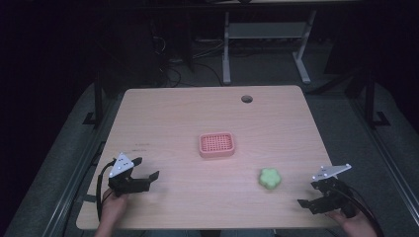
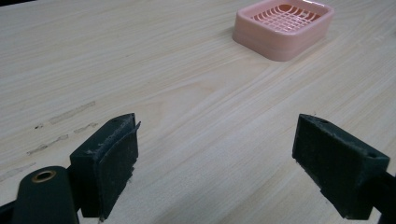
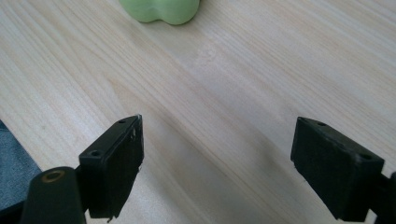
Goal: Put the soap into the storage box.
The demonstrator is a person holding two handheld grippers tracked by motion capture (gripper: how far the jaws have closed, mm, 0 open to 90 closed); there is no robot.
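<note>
- The left gripper (image 1: 148, 174) sits over the near-left corner of the wooden table (image 1: 207, 113), its jaws spread wide with nothing between them and nothing touched; in the left gripper view (image 2: 215, 154) bare wood grain lies in the gap.
- The left hand (image 1: 112, 210) grips it from below at the near edge, and the jaws point right and slightly away, toward the middle of the table.
- A pink slatted soap dish (image 1: 216, 144) stands near the table's centre, well apart from both grippers; the left gripper view has it (image 2: 284, 29) far ahead and to the right, with open wood in between.
- A green flower-shaped soap (image 1: 270, 177) lies flat on the table, right of the dish and nearer the person, apart from the dish.
- The right gripper (image 1: 310, 196) is near the near-right corner, jaws wide apart and empty; in its own view (image 3: 215, 158) the soap (image 3: 161, 10) lies ahead, untouched.
- The right hand (image 1: 353, 224) holds it at the table's near edge, jaws pointing left.
</note>
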